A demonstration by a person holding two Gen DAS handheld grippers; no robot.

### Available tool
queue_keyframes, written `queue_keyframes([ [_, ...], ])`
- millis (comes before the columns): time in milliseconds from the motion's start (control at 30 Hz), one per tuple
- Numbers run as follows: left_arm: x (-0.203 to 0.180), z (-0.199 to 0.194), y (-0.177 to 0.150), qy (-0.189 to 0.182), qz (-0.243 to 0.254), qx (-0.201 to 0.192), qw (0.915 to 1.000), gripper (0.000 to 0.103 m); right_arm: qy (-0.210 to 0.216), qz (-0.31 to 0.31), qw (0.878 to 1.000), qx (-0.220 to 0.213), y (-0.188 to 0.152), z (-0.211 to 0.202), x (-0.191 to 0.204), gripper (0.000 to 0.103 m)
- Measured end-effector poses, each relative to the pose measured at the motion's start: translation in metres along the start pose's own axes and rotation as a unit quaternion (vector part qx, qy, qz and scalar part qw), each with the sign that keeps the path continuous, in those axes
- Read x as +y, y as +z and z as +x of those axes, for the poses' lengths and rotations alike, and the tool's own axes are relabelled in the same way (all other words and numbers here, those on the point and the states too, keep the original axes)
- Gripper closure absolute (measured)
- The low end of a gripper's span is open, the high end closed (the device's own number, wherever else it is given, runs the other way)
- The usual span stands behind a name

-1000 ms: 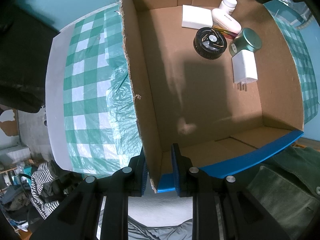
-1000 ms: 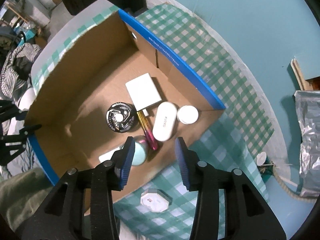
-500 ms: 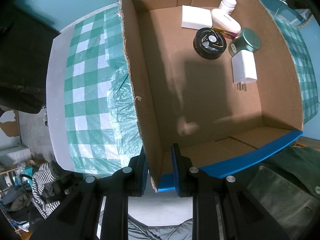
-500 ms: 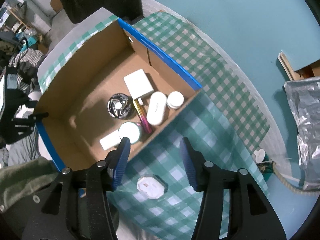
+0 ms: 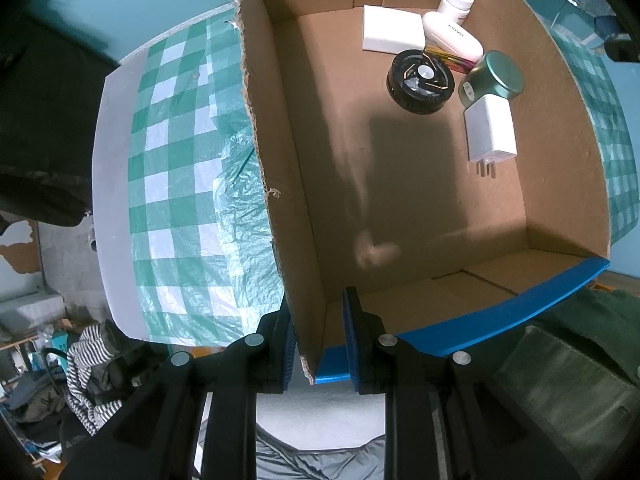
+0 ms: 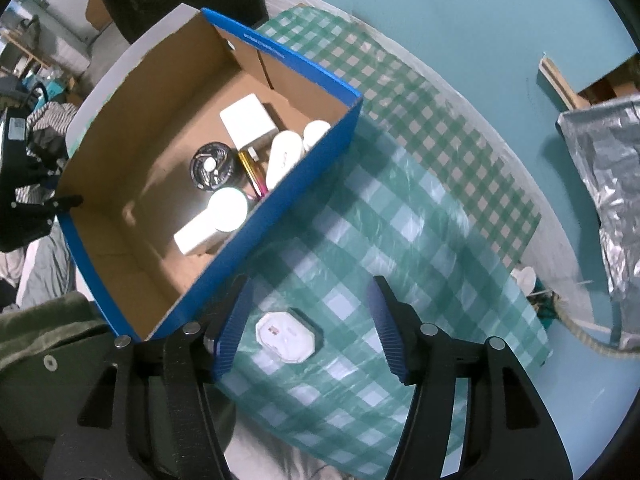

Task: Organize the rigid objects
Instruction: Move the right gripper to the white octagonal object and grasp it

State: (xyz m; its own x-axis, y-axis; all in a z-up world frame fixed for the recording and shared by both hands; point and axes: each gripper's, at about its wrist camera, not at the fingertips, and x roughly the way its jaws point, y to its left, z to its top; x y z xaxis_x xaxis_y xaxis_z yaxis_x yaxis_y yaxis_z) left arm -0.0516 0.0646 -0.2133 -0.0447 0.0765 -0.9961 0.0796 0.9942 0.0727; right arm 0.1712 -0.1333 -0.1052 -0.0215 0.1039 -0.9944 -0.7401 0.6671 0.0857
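Observation:
An open cardboard box (image 5: 400, 208) with blue outer walls stands on a green checked cloth. In it lie a white square block (image 5: 394, 34), a white bottle (image 5: 456, 0), a white oval case (image 5: 452, 36), a black round part (image 5: 420, 76), a green cylinder (image 5: 496, 76) and a white charger plug (image 5: 490, 132). My left gripper (image 5: 318, 340) is shut on the box's near corner. My right gripper (image 6: 308, 292) hangs over the cloth outside the box (image 6: 280, 216), jaws opening. A white octagonal object (image 6: 288, 336) lies on the cloth below it, untouched.
The checked cloth (image 6: 420, 220) covers the table to the right of the box. A crumpled silver foil bag (image 6: 608, 168) and a rope (image 6: 580, 332) lie at the far right. A green sleeve (image 6: 40, 328) is at the lower left, striped clothing (image 5: 92, 360) beyond the table edge.
My right gripper has moved from above the box's contents out over the cloth, and its jaws have spread wider. The left gripper and the box have not moved.

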Motion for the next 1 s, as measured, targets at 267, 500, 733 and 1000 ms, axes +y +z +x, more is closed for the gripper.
queue_keyframes([
  [267,0.000,0.000,0.000,-0.001,-0.005,0.001,1.0000,0.081,0.028,-0.009,0.999,0.020,-0.026,0.035,0.000,0.041],
  [500,0.000,0.000,0.000,0.000,-0.005,0.002,1.0000,0.081,0.035,-0.056,0.997,0.041,-0.053,0.071,0.008,0.041],
  [733,-0.001,0.001,0.000,0.003,-0.004,0.003,1.0000,0.081,0.010,-0.137,0.989,0.059,-0.075,0.100,0.028,0.041],
  [1000,-0.001,0.000,0.000,0.003,-0.004,0.004,1.0000,0.081,-0.015,-0.216,0.973,0.077,-0.082,0.119,0.053,0.037],
])
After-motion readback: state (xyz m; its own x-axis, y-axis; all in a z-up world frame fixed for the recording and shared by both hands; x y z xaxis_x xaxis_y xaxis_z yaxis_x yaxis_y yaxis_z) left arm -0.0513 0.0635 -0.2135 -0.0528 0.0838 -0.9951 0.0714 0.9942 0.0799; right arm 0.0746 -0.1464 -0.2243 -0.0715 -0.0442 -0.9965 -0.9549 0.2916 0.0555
